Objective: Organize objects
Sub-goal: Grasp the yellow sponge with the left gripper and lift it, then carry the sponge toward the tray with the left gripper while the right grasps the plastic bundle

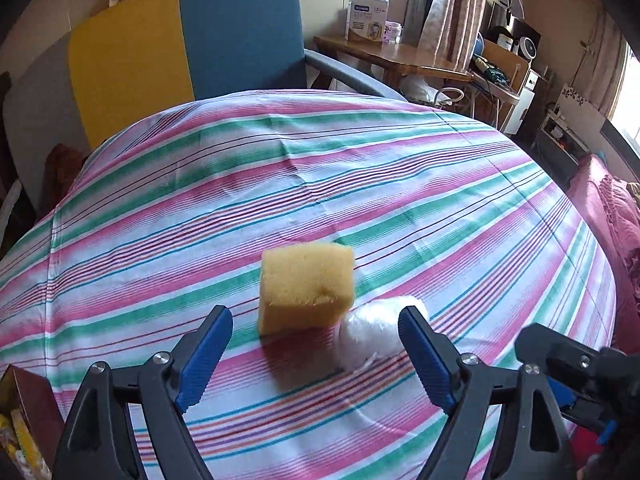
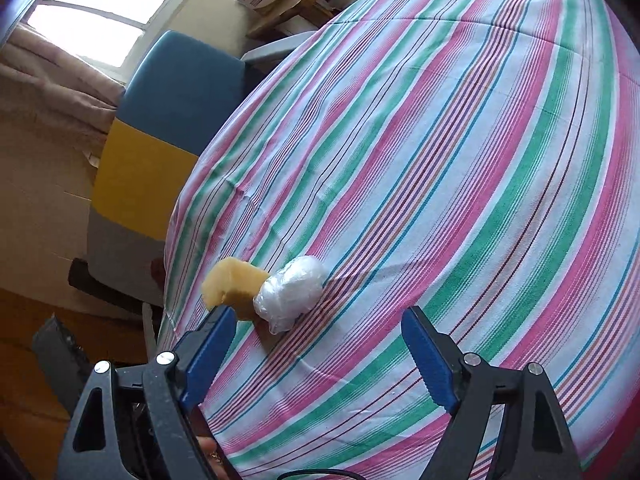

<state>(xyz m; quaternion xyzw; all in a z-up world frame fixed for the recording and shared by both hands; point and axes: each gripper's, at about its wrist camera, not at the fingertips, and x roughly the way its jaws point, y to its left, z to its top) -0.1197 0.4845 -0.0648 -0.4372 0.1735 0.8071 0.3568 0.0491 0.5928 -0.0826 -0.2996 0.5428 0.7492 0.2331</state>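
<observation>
A yellow sponge block (image 1: 306, 284) stands on the striped tablecloth (image 1: 280, 168), slightly blurred. It touches a white bundle wrapped in clear plastic (image 1: 372, 332) on its right. My left gripper (image 1: 315, 313) is open just in front of both, its blue pads apart from them with nothing between. In the right wrist view the sponge (image 2: 228, 280) and the bundle (image 2: 292, 292) lie near the cloth's left edge. My right gripper (image 2: 318, 313) is open just short of them, its left fingertip (image 2: 220, 320) close by the sponge, gripping nothing.
A blue and yellow chair (image 1: 240, 28) stands behind the table. A wooden desk (image 1: 384, 56) with a box is at the back right, and pink bedding (image 1: 612, 216) is at the right. A dark red box (image 1: 24, 408) sits at the lower left. The other gripper's black body (image 1: 560, 356) is at the lower right.
</observation>
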